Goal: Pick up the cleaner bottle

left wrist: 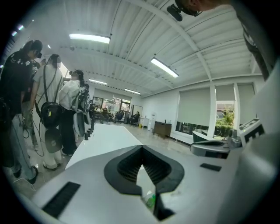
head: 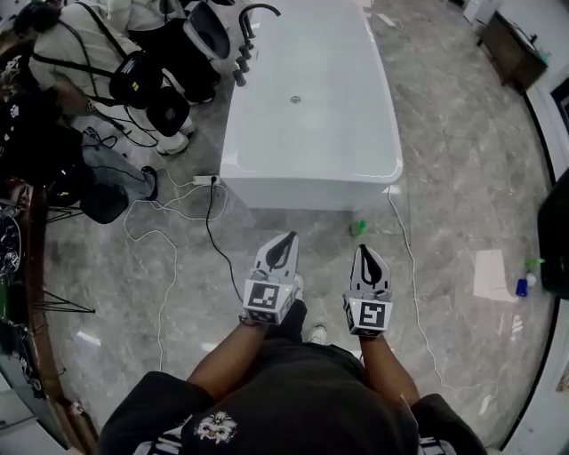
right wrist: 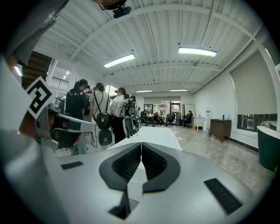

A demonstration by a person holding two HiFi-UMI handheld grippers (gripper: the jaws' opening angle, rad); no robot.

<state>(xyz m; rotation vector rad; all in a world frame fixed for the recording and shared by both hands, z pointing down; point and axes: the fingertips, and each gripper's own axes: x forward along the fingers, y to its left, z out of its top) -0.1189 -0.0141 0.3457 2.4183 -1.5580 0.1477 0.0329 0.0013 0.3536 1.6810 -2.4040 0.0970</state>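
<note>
A small green cleaner bottle (head: 358, 227) stands on the grey marble floor, just in front of the white bathtub (head: 311, 169). In the left gripper view a bit of the green bottle (left wrist: 150, 200) shows through the slot under the jaws. My left gripper (head: 289, 236) (left wrist: 142, 148) is held at waist height, left of and short of the bottle, jaws together and empty. Beside it, my right gripper (head: 364, 249) (right wrist: 141, 144) hovers just short of the bottle, also shut on nothing. Both point toward the tub.
Several people (head: 98, 62) with bags stand at the tub's left end by the black tap (head: 253, 18). White and black cables (head: 178, 213) trail over the floor on the left. A sheet of paper (head: 493, 274) and small bottles (head: 524, 284) lie at the right.
</note>
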